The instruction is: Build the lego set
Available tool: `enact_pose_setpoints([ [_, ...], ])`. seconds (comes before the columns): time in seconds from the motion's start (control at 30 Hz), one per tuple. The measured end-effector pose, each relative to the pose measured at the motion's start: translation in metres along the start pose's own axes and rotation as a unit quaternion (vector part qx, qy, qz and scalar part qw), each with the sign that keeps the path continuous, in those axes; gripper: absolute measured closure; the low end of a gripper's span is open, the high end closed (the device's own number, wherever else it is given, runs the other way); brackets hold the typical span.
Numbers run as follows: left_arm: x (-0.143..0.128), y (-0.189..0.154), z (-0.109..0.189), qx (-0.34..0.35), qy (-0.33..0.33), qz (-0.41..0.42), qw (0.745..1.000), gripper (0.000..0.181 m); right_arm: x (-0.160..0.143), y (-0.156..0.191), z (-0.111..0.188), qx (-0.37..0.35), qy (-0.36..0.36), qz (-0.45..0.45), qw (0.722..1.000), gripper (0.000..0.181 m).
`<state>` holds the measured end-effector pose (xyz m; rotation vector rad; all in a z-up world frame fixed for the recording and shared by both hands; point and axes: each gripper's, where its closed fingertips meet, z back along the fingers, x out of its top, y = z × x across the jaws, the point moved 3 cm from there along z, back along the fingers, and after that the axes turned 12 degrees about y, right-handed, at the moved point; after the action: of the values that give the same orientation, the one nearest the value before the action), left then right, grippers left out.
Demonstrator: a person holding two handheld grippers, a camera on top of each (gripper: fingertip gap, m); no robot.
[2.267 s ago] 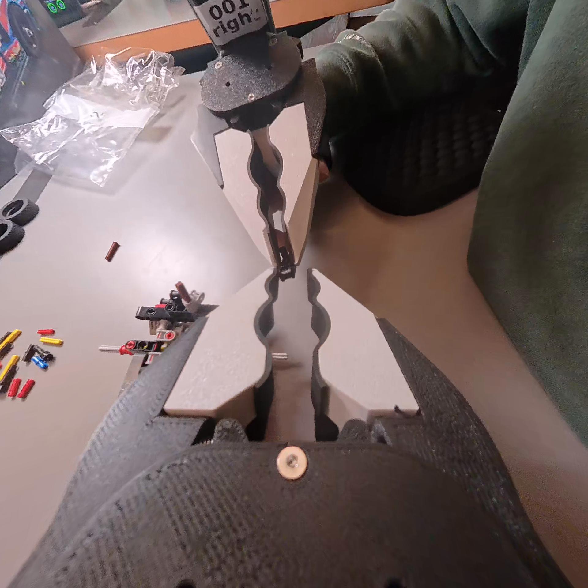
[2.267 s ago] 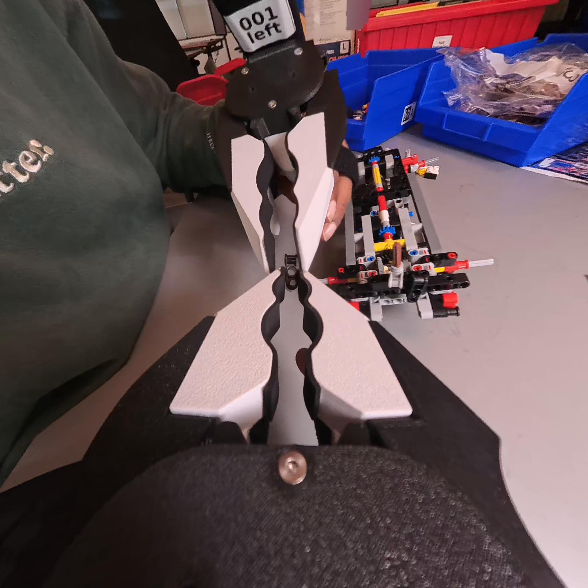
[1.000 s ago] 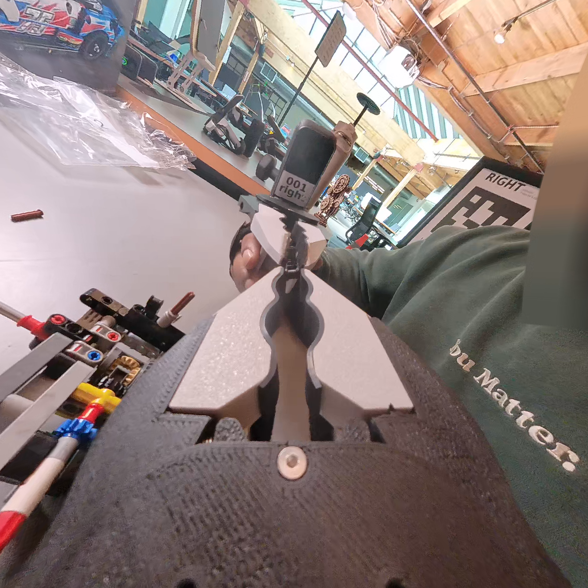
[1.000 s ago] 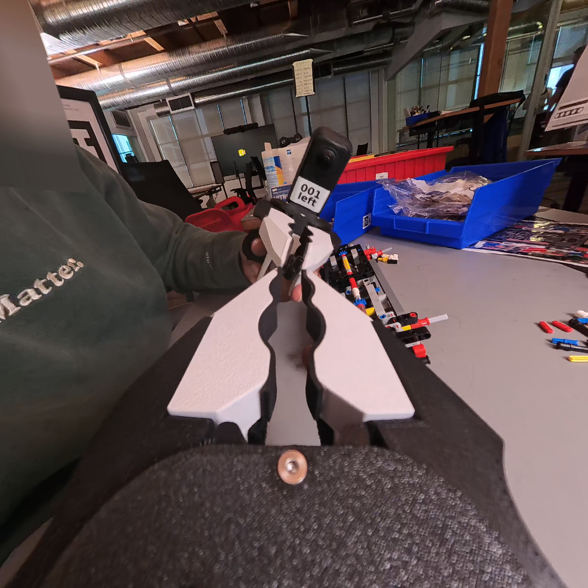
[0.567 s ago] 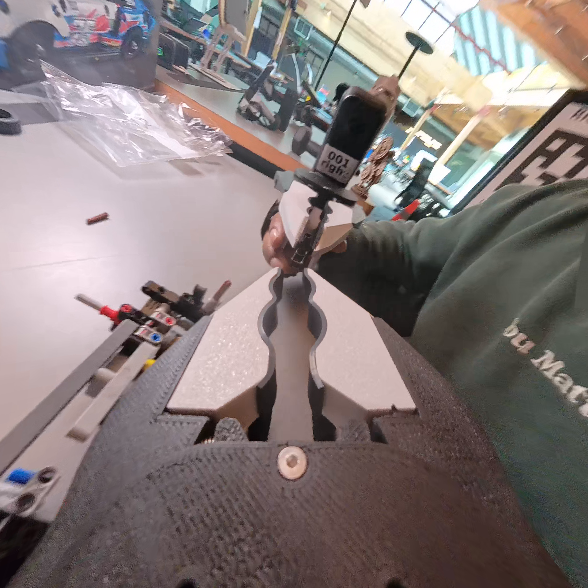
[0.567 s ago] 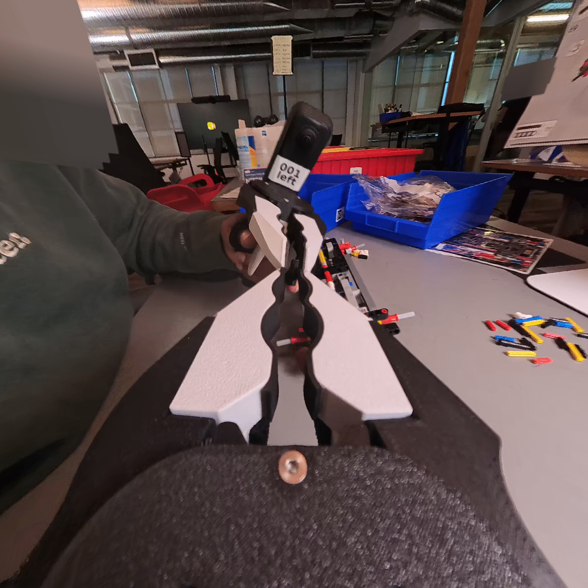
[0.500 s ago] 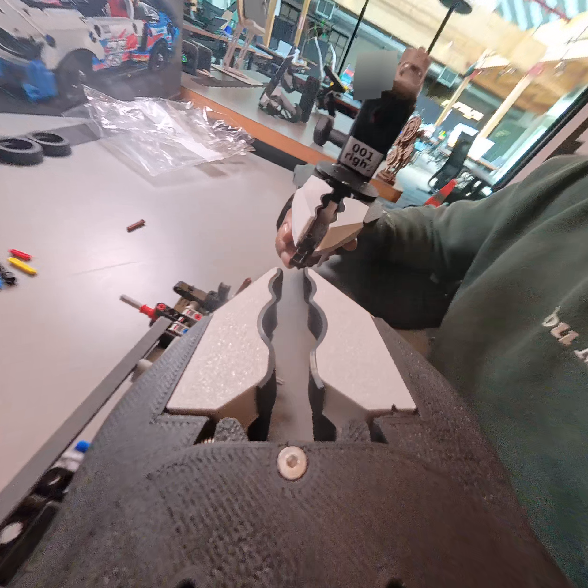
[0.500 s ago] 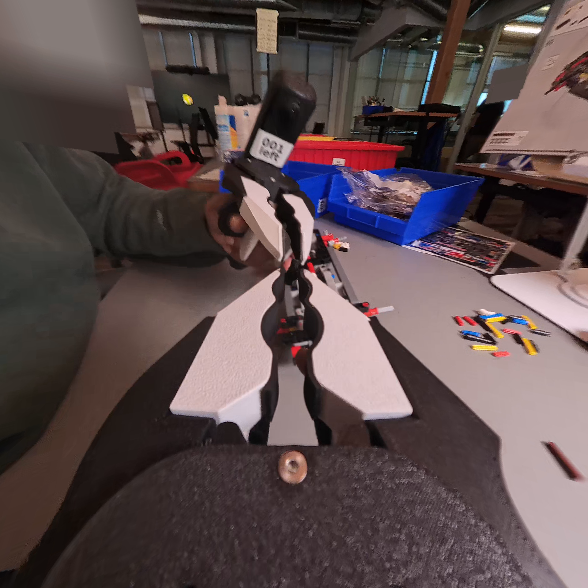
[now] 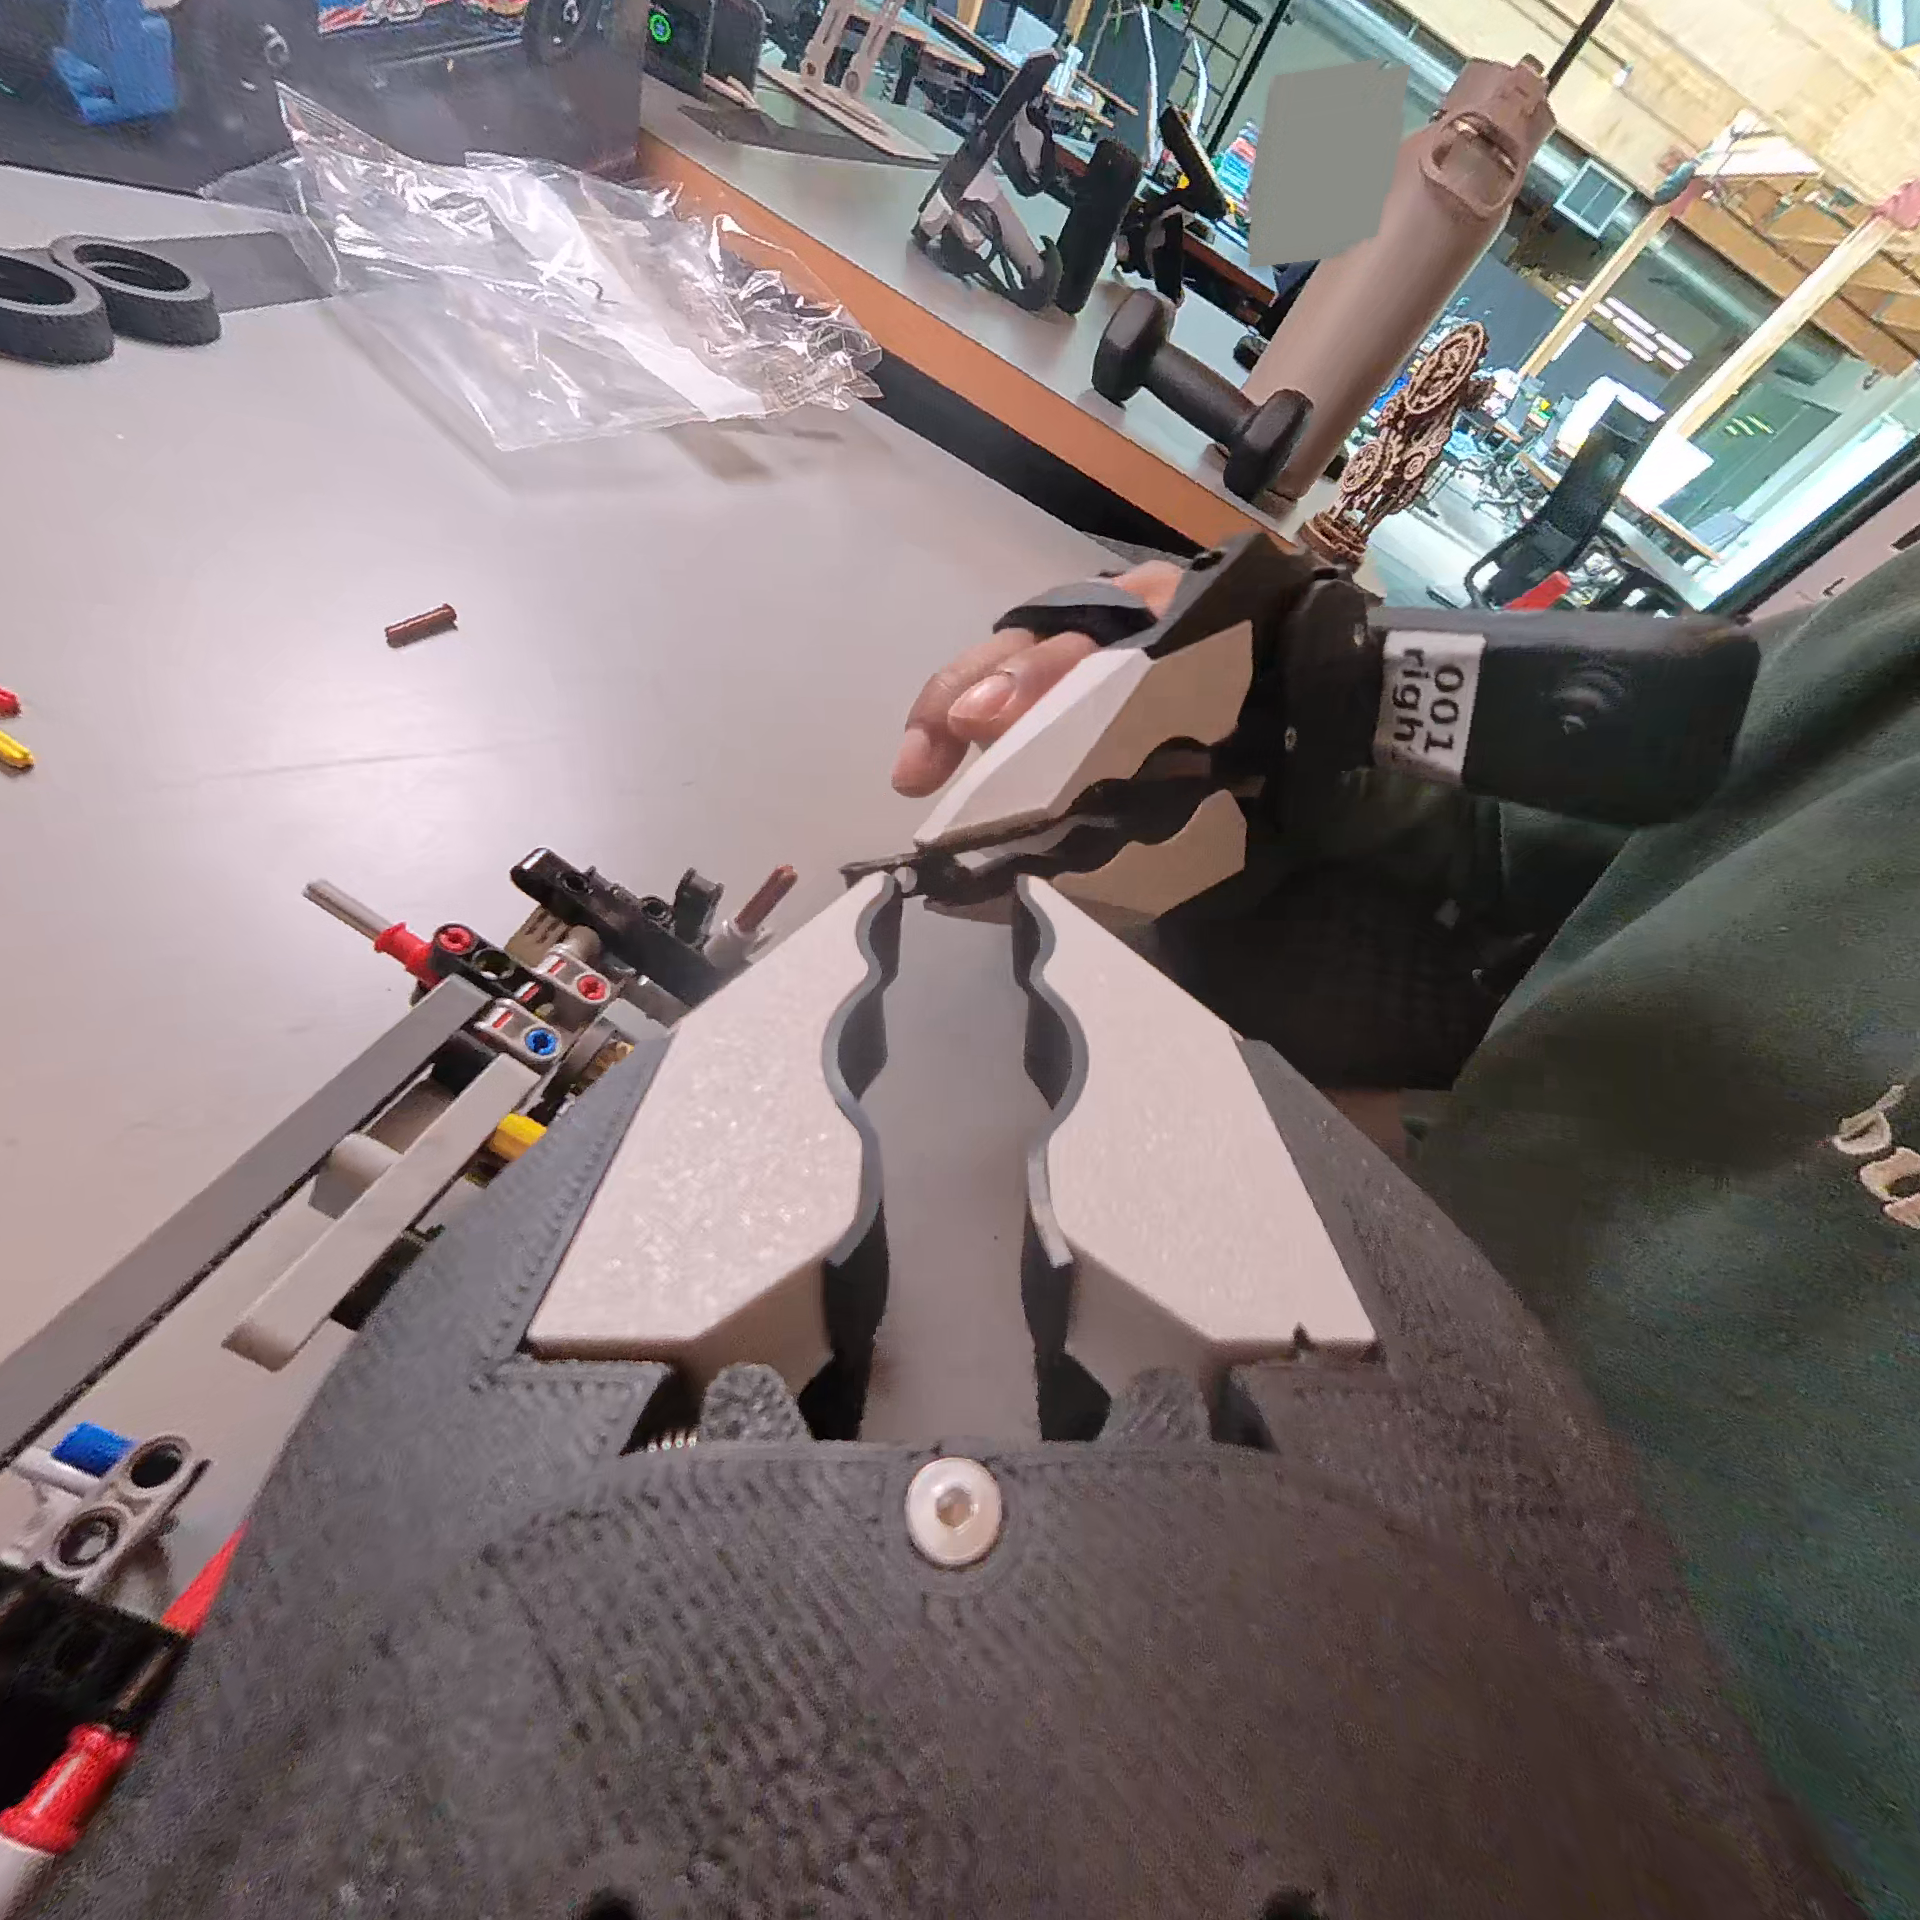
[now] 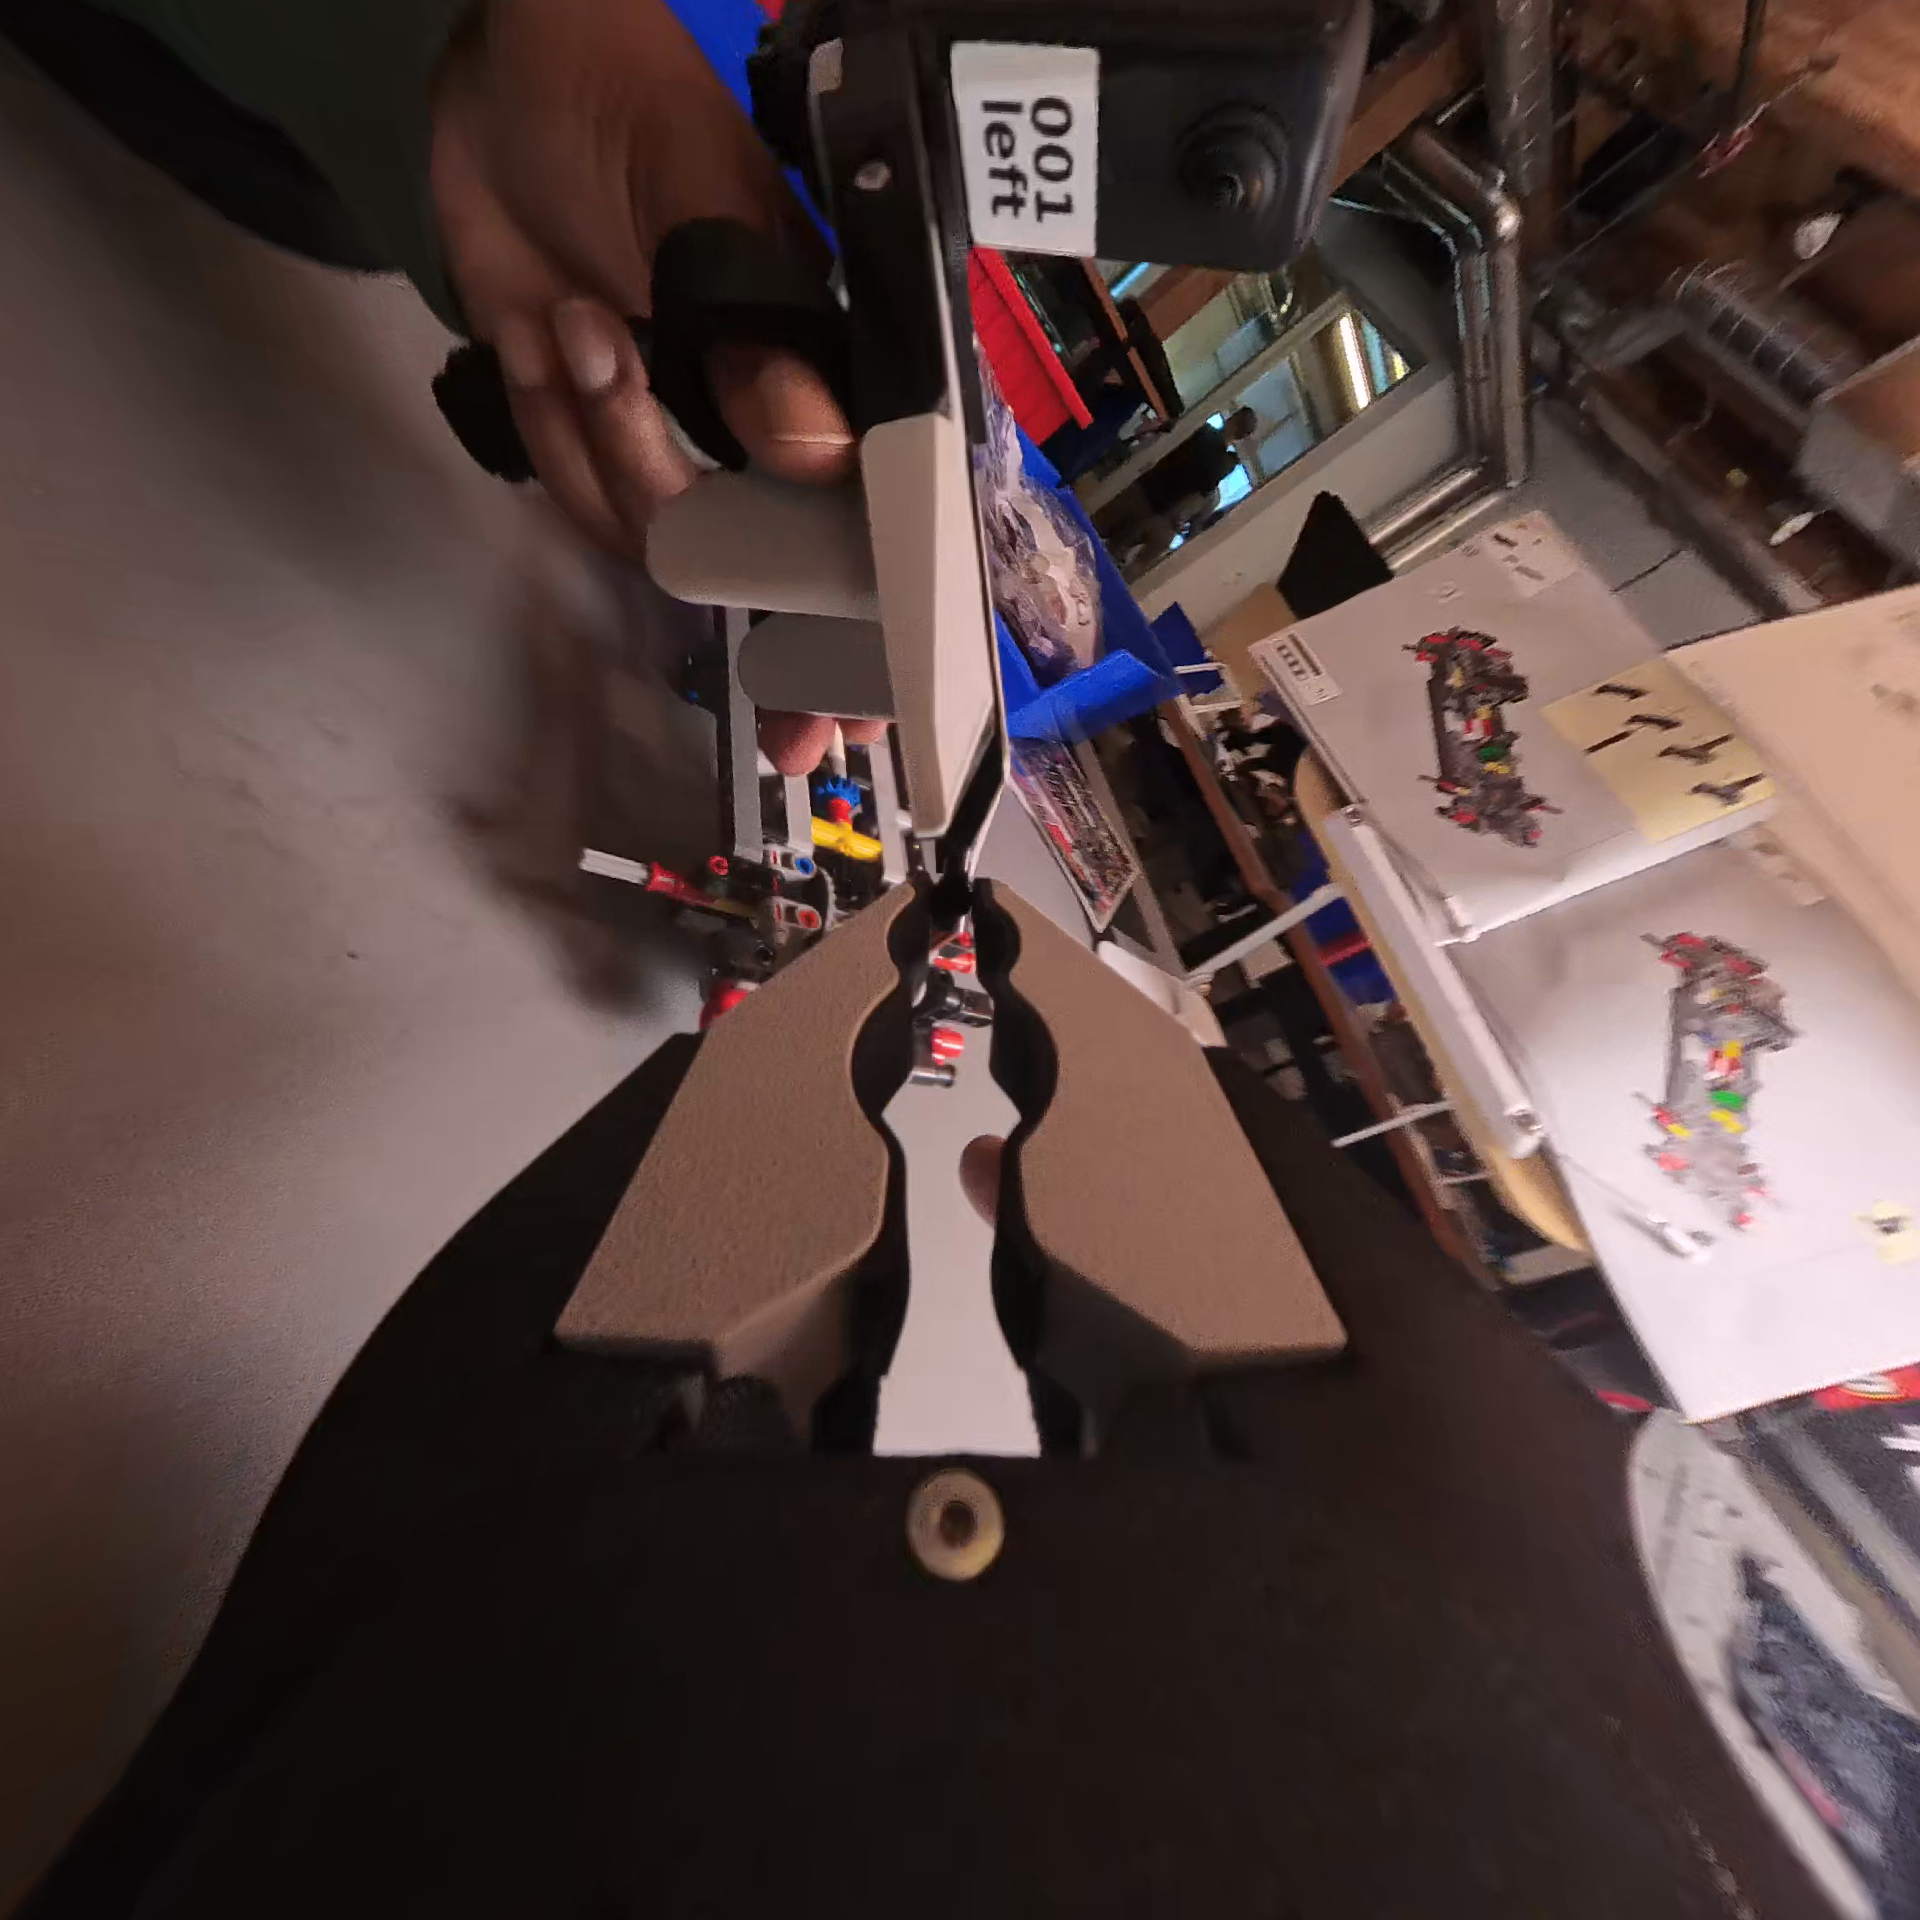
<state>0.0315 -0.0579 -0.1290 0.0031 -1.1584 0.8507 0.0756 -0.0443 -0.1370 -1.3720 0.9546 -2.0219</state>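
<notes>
My right gripper (image 10: 943, 909) is shut on a small black lego piece (image 10: 935, 891). In the left wrist view it lies turned on its side (image 9: 925, 860), with the piece (image 9: 883, 862) sticking out of its tips. My left gripper (image 9: 951, 894) is open and empty, its tips right at that piece. The right wrist view shows it edge-on from above (image 10: 940, 831). The partly built grey and black lego chassis (image 9: 582, 956) lies on the table to the left, below the grippers. It also shows in the right wrist view (image 10: 790, 862).
An empty plastic bag (image 9: 561, 281), two black tyres (image 9: 104, 301) and a brown pin (image 9: 421, 627) lie on the grey table. A dumbbell (image 9: 1195, 384) sits on the far bench. An open instruction booklet (image 10: 1558, 831) and a blue bin (image 10: 1081, 665) stand behind. Less than 4 cm separates the two grippers' tips. Both grippers' tips are roughly 20 centimetres from the brown pin (image 9: 421, 627).
My left gripper let go of the black piece and opened. My right gripper kept the piece and rolled onto its side. Both came back tip to tip.
</notes>
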Motion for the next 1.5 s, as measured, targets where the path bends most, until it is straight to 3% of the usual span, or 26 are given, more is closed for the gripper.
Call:
enact_pose_setpoints([
  [0.17, 0.002, 0.003, 0.001, 0.019, -0.008, 0.0, 1.0, 0.169, -0.001, -0.001, -0.003, -0.062, 0.044, 0.084, 0.994, 0.177],
  [0.43, 0.003, 0.0, -0.001, 0.058, -0.004, -0.053, 0.997, 0.178, 0.005, 0.001, -0.001, -0.1, 0.049, 0.16, 0.981, 0.178],
  [0.53, 0.005, -0.005, 0.001, 0.078, -0.002, -0.128, 0.989, 0.178, 0.009, -0.002, 0.002, -0.091, 0.026, 0.119, 0.988, 0.178],
  [0.63, 0.007, -0.012, 0.006, 0.1, -0.008, -0.223, 0.97, 0.179, 0.013, -0.008, 0.008, -0.012, -0.036, -0.021, 0.999, 0.172],
  [0.7, 0.007, -0.017, 0.009, 0.115, -0.014, -0.289, 0.95, 0.179, 0.014, -0.011, 0.012, 0.108, -0.082, -0.176, 0.975, 0.166],
  [0.8, 0.007, -0.025, 0.014, 0.12, -0.037, -0.355, 0.926, 0.178, 0.017, -0.025, 0.021, 0.275, -0.161, -0.401, 0.859, 0.161],
  [0.87, 0.008, -0.032, 0.017, 0.119, -0.051, -0.382, 0.915, 0.178, 0.01, -0.027, 0.018, 0.319, -0.162, -0.458, 0.814, 0.16],
  [1.0, 0.005, -0.04, 0.017, 0.115, -0.054, -0.421, 0.898, 0.179, 0.019, -0.015, 0.023, 0.387, -0.18, -0.473, 0.771, 0.163],
  [1.13, 0.0, -0.045, 0.014, 0.1, -0.049, -0.438, 0.892, 0.179, 0.023, -0.007, 0.023, 0.402, -0.175, -0.467, 0.768, 0.176],
  [1.5, -0.005, -0.046, 0.012, 0.101, -0.035, -0.462, 0.881, 0.178, 0.022, -0.004, 0.023, 0.426, -0.168, -0.475, 0.751, 0.175],
])
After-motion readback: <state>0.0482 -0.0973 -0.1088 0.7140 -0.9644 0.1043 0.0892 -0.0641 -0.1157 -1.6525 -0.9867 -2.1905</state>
